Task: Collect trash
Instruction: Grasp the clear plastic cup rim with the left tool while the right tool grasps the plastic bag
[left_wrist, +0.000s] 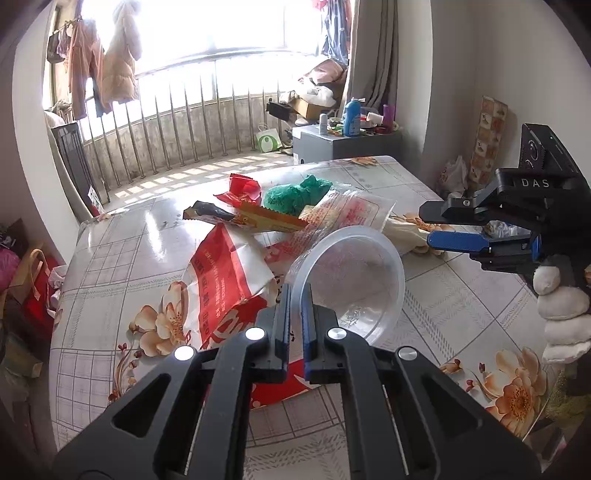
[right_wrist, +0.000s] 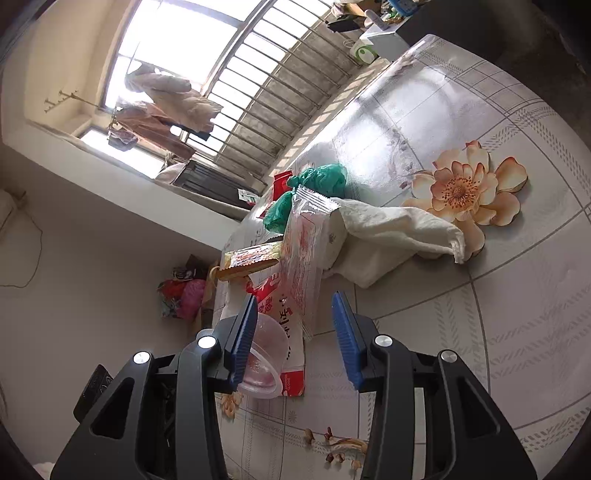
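My left gripper (left_wrist: 296, 295) is shut on the rim of a clear plastic cup (left_wrist: 351, 273), held tilted over the table. The cup also shows in the right wrist view (right_wrist: 264, 365). Behind it lies a trash pile: a red-and-white bag (left_wrist: 225, 280), a gold snack wrapper (left_wrist: 266, 218), a clear printed wrapper (left_wrist: 347, 210), a green plastic bag (left_wrist: 295, 195) and a white crumpled cloth (right_wrist: 388, 232). My right gripper (right_wrist: 294, 314) is open and empty, held sideways right of the pile; it also shows in the left wrist view (left_wrist: 439, 225).
The table (left_wrist: 461, 295) has a floral, tiled-pattern cover. A grey cabinet (left_wrist: 332, 144) with bottles stands beyond the far edge by the balcony railing. Bags and boxes sit on the floor at the left (left_wrist: 22, 280).
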